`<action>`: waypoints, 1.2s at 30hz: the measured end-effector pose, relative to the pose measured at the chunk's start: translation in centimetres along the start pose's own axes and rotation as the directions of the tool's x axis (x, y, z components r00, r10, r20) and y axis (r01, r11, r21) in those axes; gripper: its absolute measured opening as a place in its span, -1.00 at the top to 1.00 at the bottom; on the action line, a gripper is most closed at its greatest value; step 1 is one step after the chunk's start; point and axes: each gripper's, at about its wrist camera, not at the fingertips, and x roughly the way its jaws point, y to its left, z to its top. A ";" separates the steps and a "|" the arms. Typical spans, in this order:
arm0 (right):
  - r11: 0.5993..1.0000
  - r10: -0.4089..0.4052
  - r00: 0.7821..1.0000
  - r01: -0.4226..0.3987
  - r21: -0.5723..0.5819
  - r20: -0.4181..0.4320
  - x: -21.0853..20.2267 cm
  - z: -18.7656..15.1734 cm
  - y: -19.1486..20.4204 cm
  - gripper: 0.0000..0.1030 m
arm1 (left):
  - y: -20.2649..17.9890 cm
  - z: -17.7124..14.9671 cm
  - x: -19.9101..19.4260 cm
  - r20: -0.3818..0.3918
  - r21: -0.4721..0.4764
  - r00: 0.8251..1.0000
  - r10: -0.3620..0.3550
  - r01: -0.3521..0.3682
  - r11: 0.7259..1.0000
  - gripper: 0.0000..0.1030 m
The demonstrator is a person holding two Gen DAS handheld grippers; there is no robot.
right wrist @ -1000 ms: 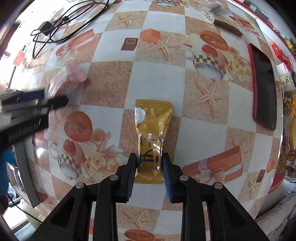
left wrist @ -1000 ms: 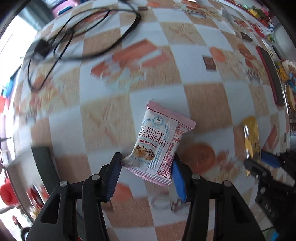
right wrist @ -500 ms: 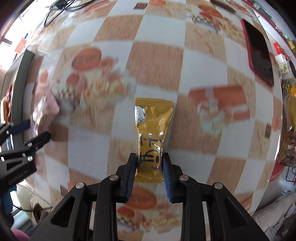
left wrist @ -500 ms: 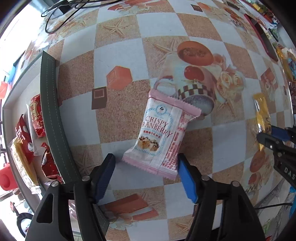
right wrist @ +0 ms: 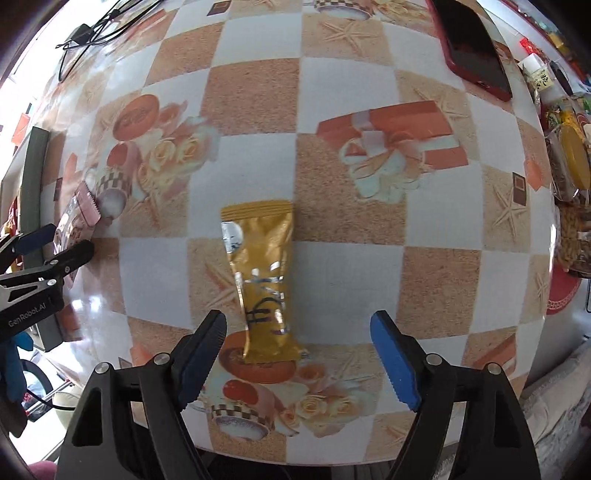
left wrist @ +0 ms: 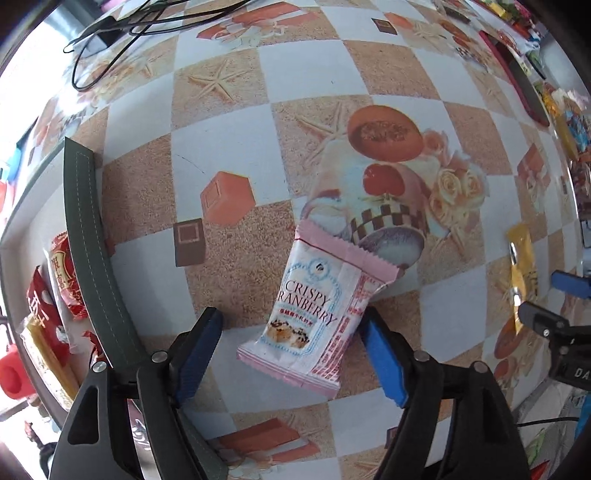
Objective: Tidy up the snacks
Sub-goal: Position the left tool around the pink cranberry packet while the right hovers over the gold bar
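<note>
A pink Crispy Cranberry packet (left wrist: 317, 314) lies between the blue pads of my left gripper (left wrist: 291, 347). Those jaws are opening; the left pad stands clear of the packet and the right pad is just at its edge. In the right wrist view a gold packet (right wrist: 264, 280) lies flat on the patterned tablecloth (right wrist: 351, 266). My right gripper (right wrist: 297, 350) straddles its lower end, its jaws opening with wide gaps on both sides. The gold packet (left wrist: 521, 266) and the right gripper (left wrist: 537, 295) also show at the far right of the left wrist view.
A dark green tray rim (left wrist: 92, 258) runs along the left, with red snack packets (left wrist: 62, 277) behind it. Black cables (left wrist: 110, 33) lie at the far left. A red phone (right wrist: 472, 48) and food jars (right wrist: 572, 166) sit at the right. The table's near edge (right wrist: 332, 459) is close below.
Both grippers moved across the table toward the green tray and the near edge. The right jaws sprang apart and let go of the gold packet. The left jaws widened off the pink packet.
</note>
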 end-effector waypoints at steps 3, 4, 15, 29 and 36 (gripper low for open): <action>1.000 -0.007 1.000 0.006 -0.007 -0.016 0.6 1.0 -0.6 -0.58 | -0.4 -0.1 0.4 -0.009 -0.031 1.000 -0.009 0.009 0.999 -0.55; 1.000 -0.006 1.000 0.006 -0.011 -0.020 1.2 1.4 -1.1 -0.58 | -0.6 -0.1 0.4 -0.015 -0.034 1.000 -0.017 0.016 0.999 -0.55; 0.996 -0.047 0.997 0.042 -0.080 -0.058 5.3 3.7 1.4 -1.00 | -2.9 -0.7 2.0 -0.023 0.023 1.000 0.013 -0.013 1.000 -0.74; 0.996 -0.045 0.998 0.041 -0.081 -0.044 6.2 3.4 2.3 -1.00 | -1.9 -0.5 3.7 -0.028 0.028 1.000 0.001 0.000 1.000 -1.00; 0.996 -0.044 0.998 0.040 -0.082 -0.045 5.6 3.1 1.8 -1.00 | -1.9 -1.1 3.5 -0.021 0.033 1.000 -0.001 0.001 0.999 -1.00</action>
